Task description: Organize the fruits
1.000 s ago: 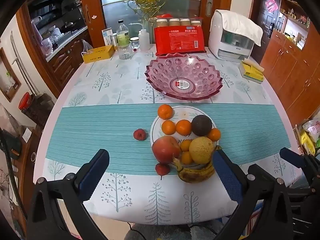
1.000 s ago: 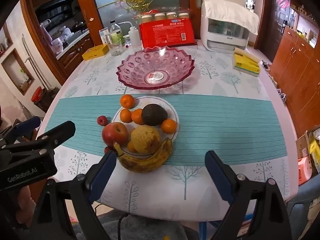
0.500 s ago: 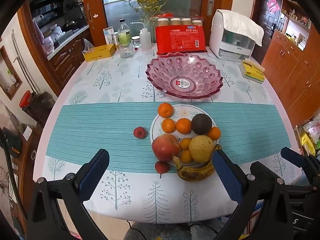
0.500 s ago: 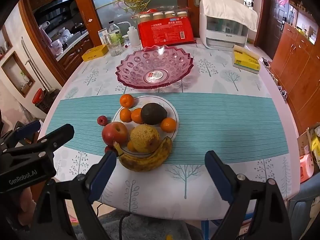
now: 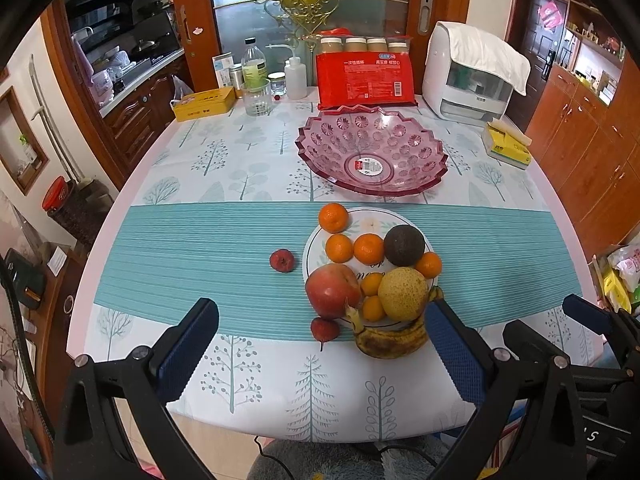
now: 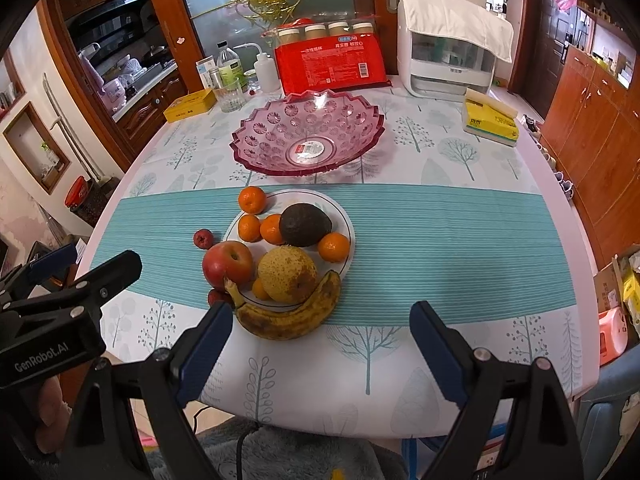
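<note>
A white plate (image 5: 320, 236) (image 6: 344, 220) on the teal runner carries several oranges, a dark avocado (image 5: 404, 245) (image 6: 305, 225), a red apple (image 5: 332, 290) (image 6: 227, 263), a yellow pear (image 5: 403, 293) (image 6: 287, 274) and a spotted banana (image 5: 390, 342) (image 6: 288, 318). Two small red fruits lie off the plate (image 5: 282, 260) (image 5: 325, 329). Behind the plate stands an empty pink glass bowl (image 5: 370, 156) (image 6: 308, 132). My left gripper (image 5: 322, 348) is open above the table's near edge. My right gripper (image 6: 322, 344) is open too, just short of the banana. Neither holds anything.
At the table's back stand a red package (image 5: 366, 78), bottles, a glass (image 5: 256, 98), a yellow tin (image 5: 204, 104) and a white appliance (image 5: 472, 74). A yellow box (image 5: 506, 146) lies at the right. Wooden cabinets flank the table.
Both grippers have edged slightly forward toward the plate; both stay open. The fruit has not moved.
</note>
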A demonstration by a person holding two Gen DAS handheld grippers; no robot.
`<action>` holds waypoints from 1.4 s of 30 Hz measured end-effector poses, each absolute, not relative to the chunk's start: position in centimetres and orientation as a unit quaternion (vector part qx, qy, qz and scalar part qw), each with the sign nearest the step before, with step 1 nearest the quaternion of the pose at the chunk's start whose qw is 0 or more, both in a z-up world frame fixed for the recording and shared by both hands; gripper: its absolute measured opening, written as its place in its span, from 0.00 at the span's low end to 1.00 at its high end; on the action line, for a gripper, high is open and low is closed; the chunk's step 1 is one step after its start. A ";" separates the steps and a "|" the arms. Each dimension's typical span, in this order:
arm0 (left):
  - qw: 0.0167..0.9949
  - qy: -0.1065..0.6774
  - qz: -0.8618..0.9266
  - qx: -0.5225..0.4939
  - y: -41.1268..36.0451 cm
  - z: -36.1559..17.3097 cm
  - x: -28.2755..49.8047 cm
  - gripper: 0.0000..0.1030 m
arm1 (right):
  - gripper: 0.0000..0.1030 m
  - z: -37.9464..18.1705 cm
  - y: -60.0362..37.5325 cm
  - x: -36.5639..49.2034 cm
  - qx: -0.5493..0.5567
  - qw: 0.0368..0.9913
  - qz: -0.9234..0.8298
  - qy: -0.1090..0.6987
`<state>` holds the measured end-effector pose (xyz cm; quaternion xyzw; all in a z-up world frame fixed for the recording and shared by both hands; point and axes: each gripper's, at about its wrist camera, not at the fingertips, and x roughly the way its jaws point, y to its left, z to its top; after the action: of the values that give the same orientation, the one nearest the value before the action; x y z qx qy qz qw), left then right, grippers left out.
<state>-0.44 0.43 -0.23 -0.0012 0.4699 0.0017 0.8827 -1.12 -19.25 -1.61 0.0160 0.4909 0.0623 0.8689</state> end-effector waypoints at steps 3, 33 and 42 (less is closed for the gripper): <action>0.883 0.469 0.002 -0.001 0.5 -0.1 -0.5 0.99 | 0.88 -1.5 -19.3 -1.4 0.015 0.870 0.064 0.488; 0.891 0.453 0.005 -0.017 1.1 1.2 -1.2 0.99 | 0.88 -0.5 -18.5 -0.7 -0.007 0.878 0.063 0.475; 0.887 0.461 0.004 -0.021 1.7 0.9 -0.8 0.99 | 0.88 -0.3 -18.8 -0.3 0.025 0.880 0.073 0.469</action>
<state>-0.77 1.75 0.95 -0.0207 0.4612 0.0042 0.8870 -0.32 -18.82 -0.33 0.0251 0.4688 0.0735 0.8799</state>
